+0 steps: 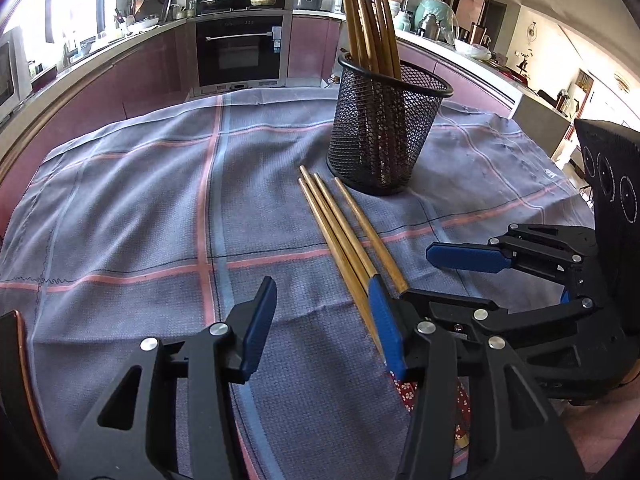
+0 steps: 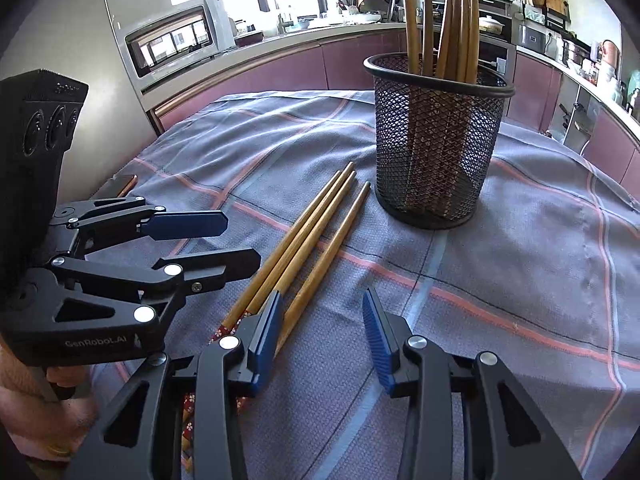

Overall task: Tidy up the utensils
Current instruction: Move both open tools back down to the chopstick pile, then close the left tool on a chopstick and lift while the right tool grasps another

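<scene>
A black mesh cup (image 1: 380, 132) stands on the checked cloth and holds several wooden chopsticks (image 1: 370, 20); it also shows in the right wrist view (image 2: 436, 148). Three loose chopsticks (image 1: 344, 228) lie on the cloth in front of it, also seen in the right wrist view (image 2: 304, 244). My left gripper (image 1: 320, 328) is open and empty, its right finger beside the chopsticks' near ends. My right gripper (image 2: 324, 340) is open and empty, its left finger over the chopsticks' near ends. Each gripper shows in the other's view: the right gripper (image 1: 420, 280) and the left gripper (image 2: 236, 240).
The grey cloth with pink and blue stripes (image 1: 160, 220) covers the table. A phone-like dark object (image 2: 122, 186) lies at the cloth's left edge. Kitchen counters, an oven (image 1: 240, 52) and a microwave (image 2: 176, 36) stand behind the table.
</scene>
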